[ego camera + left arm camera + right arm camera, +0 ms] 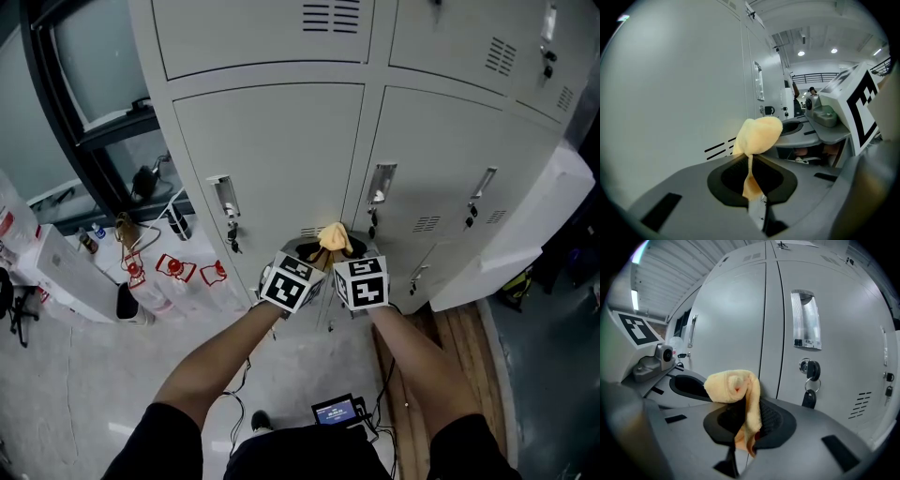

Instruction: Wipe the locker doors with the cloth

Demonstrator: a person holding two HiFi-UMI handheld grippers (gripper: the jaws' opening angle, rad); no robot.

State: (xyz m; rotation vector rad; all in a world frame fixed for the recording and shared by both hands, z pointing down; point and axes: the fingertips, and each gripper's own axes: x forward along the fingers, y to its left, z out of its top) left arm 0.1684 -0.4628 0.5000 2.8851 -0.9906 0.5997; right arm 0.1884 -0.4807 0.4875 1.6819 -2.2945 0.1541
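Pinched shut on one yellow cloth (757, 136), the left gripper (751, 161) and right gripper (743, 420) hold it bunched just ahead of their tips, close before the grey locker doors (272, 159). A keyed lock (809, 369) sits right of the right jaws, with pale floor (75, 375) below.

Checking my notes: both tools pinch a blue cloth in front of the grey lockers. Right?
No: the cloth is yellow, not blue, as the right gripper view shows. The left tool and right tool both pinch it in front of the grey lockers.

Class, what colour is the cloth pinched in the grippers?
The cloth is pale yellow, clearest in the right gripper view.
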